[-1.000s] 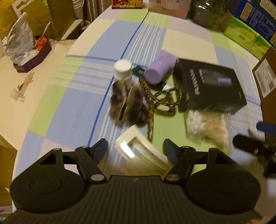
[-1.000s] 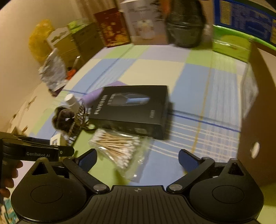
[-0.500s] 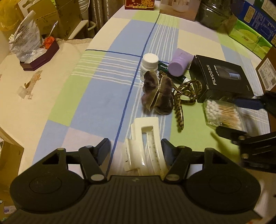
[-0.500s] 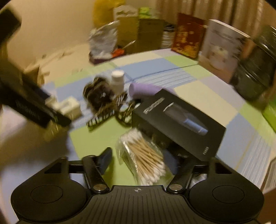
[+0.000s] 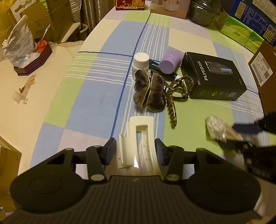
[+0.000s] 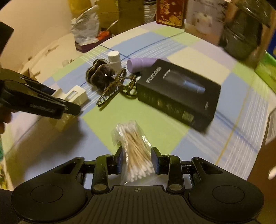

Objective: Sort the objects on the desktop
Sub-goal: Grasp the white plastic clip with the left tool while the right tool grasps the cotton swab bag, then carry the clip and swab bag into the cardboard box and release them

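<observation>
My left gripper [image 5: 135, 148] is shut on a large cream hair claw clip [image 5: 139, 143], held low over the checked tablecloth [image 5: 96, 103]. My right gripper [image 6: 137, 159] is shut on a clear bag of cotton swabs [image 6: 133, 148], lifted off the cloth; it also shows blurred in the left wrist view [image 5: 219, 129]. On the cloth lie a brown furry hair clip [image 5: 150, 91], a leopard-print claw clip [image 5: 174, 96], a white pill bottle [image 5: 140, 64], a purple bottle [image 5: 170, 61] and a black box [image 5: 213, 76].
A cardboard box [image 5: 265, 72] stands at the right edge. Green and blue cartons [image 5: 248, 27], a dark bag [image 5: 205, 12] and a red box [image 5: 130, 4] line the far edge. A side surface at the left holds a tray with a plastic bag [image 5: 25, 51].
My right gripper closed on the cotton swab bag and lifted it away from the black box. My left gripper drew the cream clip back slightly and steadied.
</observation>
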Motion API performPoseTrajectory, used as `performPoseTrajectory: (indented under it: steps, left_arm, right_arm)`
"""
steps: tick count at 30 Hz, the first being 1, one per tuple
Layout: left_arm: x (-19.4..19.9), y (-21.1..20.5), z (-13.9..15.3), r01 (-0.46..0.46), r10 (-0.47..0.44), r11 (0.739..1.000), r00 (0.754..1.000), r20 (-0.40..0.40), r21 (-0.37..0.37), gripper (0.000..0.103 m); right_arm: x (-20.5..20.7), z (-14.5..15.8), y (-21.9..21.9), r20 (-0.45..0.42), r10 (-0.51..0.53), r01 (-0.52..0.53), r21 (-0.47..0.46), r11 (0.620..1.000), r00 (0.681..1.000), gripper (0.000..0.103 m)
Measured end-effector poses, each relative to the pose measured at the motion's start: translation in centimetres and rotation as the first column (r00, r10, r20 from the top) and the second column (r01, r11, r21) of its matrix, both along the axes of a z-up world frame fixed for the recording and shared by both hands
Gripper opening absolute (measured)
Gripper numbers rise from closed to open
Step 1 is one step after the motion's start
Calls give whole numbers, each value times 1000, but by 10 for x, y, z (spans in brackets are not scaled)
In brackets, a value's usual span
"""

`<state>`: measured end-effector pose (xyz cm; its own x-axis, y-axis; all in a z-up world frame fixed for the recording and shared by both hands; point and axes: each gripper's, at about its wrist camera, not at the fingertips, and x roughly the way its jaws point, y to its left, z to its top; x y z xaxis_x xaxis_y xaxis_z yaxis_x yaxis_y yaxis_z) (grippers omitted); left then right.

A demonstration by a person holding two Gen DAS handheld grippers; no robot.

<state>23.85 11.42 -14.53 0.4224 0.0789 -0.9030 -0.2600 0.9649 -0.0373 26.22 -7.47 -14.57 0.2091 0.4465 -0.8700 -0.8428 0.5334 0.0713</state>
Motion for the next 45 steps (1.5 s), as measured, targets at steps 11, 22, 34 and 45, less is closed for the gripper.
performPoseTrajectory:
  steps: [11,22,34,45]
  left_arm:
    - [5,-6,-3,37,-36,998,999,-10,50,44]
    - [-20,-13,2,83,-83,995,997,5,52,36]
    - [-48,-31,27,134,-135,991,989,58,7,36]
    - [-40,-76,59,241,-237,970,962,132,-12,36]
  right_arm:
    - [1,-12,-5,21,-21,20,45,999,1000,46]
    - [-17,-8,-23,-25,-38,40,48,998,999,27]
    - [-23,10,-75,-91,-164,174,112,978,982,25]
    - [-24,35,-119,-101,-242,255,162,953,965,25]
